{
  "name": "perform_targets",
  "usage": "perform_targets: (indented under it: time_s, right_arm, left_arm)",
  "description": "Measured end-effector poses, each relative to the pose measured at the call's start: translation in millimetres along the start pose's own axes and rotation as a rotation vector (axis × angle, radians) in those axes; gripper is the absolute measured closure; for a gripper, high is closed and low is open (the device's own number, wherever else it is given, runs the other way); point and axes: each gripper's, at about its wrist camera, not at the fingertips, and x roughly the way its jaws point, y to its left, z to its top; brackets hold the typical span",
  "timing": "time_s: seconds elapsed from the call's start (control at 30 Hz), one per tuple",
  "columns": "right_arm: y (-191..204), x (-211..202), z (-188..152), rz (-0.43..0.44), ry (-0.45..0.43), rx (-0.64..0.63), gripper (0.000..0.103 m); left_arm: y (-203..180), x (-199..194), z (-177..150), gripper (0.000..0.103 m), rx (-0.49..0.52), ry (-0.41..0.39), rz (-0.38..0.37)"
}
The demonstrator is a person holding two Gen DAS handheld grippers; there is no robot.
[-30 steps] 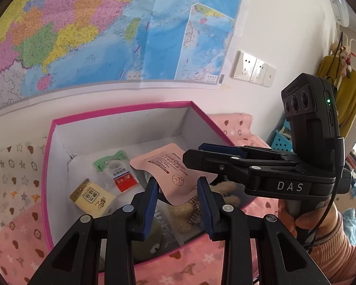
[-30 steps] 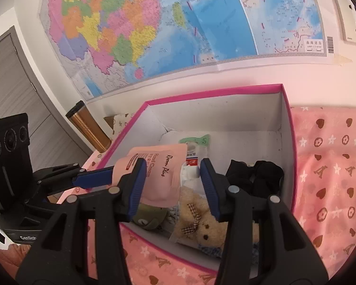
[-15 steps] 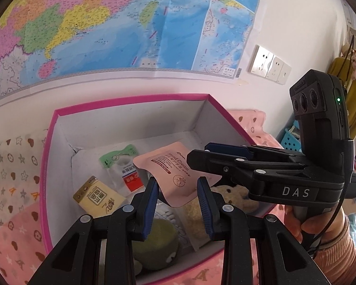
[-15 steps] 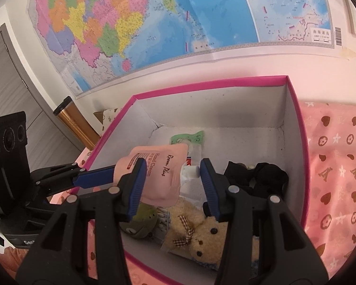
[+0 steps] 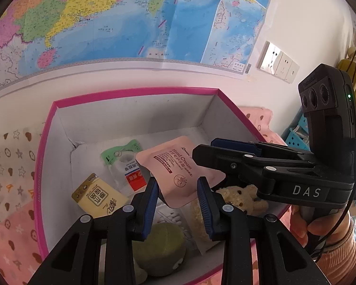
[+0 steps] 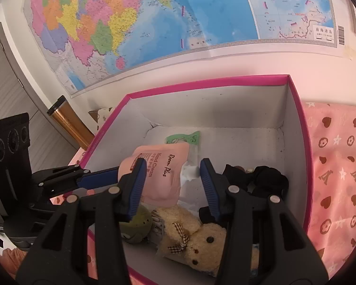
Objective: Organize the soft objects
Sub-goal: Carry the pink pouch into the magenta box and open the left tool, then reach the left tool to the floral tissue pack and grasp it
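Note:
A pink hand cream pouch (image 5: 178, 169) hangs over the open pink-rimmed box (image 5: 135, 92). My left gripper (image 5: 178, 196) holds the pouch's lower edge between its blue pads. My right gripper (image 6: 173, 180) is open, and the pouch (image 6: 160, 178) sits beside its left finger. In the left wrist view the right gripper's jaws (image 5: 201, 152) reach the pouch's right side. Inside the box lie a teddy bear (image 6: 197, 237), a green plush (image 5: 159, 249), a yellow packet (image 5: 98, 198), a green-white packet (image 5: 124, 160) and black cloth (image 6: 263, 178).
The box stands on pink patterned cloth (image 6: 339, 178) against a wall with a large map (image 6: 154, 23). A bronze tumbler (image 6: 68, 123) stands left of the box. Wall sockets (image 5: 277, 63) are at the right. A blue basket (image 5: 296, 135) sits behind the right gripper.
Both grippers have moved forward and lower over the box with the pouch. The box interior now fills more of both views.

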Motion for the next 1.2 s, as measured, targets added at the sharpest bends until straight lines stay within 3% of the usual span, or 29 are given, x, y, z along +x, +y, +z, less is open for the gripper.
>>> perform_targets:
  time_s: [0.4,0.6,0.77,0.97,1.1,1.2]
  right_arm:
    - [-2.6,5.2,2.2,-0.001,0.008,0.015,0.053]
    - [1.2,3.9,-0.2,-0.013,0.003,0.002,0.053]
    - [4.8,-15.2,-7.4,-0.009,-0.02,-0.013,0.053]
    - [19.8,-66.8,-33.5,0.075,-0.049,-0.075,0.053]
    - [24.5,-100.6,-62.3,0.083,-0.043,-0.109,0.052]
    - [19.8,-117.3,-87.1,0.088,-0.019,-0.094,0.051]
  left_arm:
    - [4.2,17.6,1.4,0.07,-0.032,0.039,0.002]
    - [6.4,14.9,1.6,0.061,-0.045,0.028,0.046]
    - [-0.3,-10.9,-10.0,0.057,-0.015,-0.026,0.05]
    - [-29.4,-67.0,-40.0,0.05,0.089,-0.118,-0.053]
    - [-55.3,-79.3,-65.5,0.05,0.142,-0.108,-0.087]
    - [-74.7,-72.6,-86.2,0.05,0.168,-0.051,-0.126]
